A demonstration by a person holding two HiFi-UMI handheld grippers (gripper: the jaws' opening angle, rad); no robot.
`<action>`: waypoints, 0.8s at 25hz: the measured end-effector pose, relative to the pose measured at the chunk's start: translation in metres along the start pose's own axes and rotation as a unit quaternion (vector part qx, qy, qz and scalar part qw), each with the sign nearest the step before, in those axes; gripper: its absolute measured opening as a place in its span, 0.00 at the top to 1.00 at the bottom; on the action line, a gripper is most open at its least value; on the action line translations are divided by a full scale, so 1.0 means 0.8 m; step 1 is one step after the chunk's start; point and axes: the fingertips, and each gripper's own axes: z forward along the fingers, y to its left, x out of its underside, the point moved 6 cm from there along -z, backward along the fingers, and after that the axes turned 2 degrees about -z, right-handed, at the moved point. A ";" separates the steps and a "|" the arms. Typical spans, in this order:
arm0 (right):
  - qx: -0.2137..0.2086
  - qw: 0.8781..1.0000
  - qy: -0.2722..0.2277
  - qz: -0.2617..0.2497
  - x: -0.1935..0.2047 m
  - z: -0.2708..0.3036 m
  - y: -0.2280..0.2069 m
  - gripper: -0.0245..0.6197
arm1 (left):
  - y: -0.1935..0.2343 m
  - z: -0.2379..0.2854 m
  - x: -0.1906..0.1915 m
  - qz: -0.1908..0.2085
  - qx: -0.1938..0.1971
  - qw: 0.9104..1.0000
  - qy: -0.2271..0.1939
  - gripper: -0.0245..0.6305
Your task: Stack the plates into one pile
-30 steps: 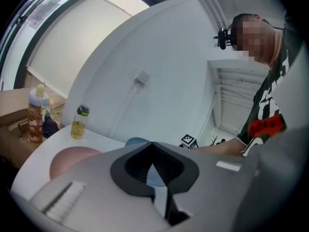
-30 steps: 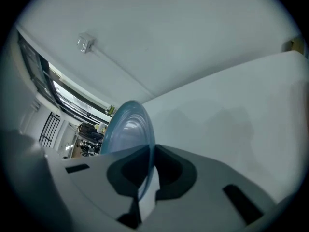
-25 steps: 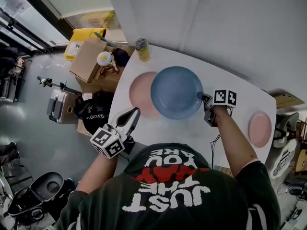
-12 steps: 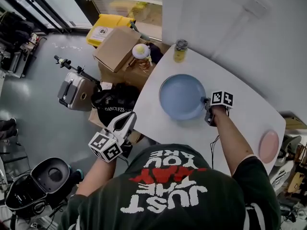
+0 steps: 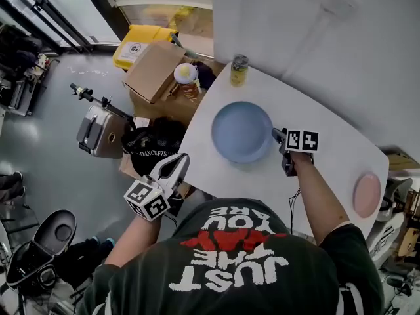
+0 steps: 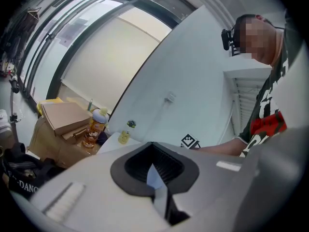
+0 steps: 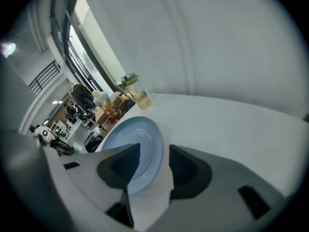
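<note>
The round light-blue plate (image 5: 241, 132) is lying flat on the far left part of the white surface (image 5: 328, 151), with its near right rim reaching towards the right claw (image 5: 278, 136). In the right gripper view the right claw (image 7: 149, 151) is standing with its jaws well apart. The rim of the light-blue plate (image 7: 140, 134) is passing through the gap between them, and neither jaw is pressing on it. The claw is holding nothing.

The left claw (image 5: 177, 163) is hovering off the near left edge of the surface, clear of the plates. In its own view the left claw (image 6: 153, 153) is showing its dark pads brought together, with nothing between them.

A small round pink plate (image 5: 366, 194) is sitting alone at the right edge of the surface, well apart from the light-blue plate.

A small bottle of yellow liquid with a dark cap (image 5: 239, 70) is standing upright at the far left corner of the surface, near the light-blue plate but not touching it. A brown cardboard box (image 5: 152, 69) is sitting on the floor to the left.
</note>
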 end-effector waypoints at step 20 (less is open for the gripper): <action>-0.173 0.937 -0.299 -0.058 0.062 -0.260 0.066 0.92 | -0.105 0.032 -0.040 0.101 0.093 0.990 0.039 0.96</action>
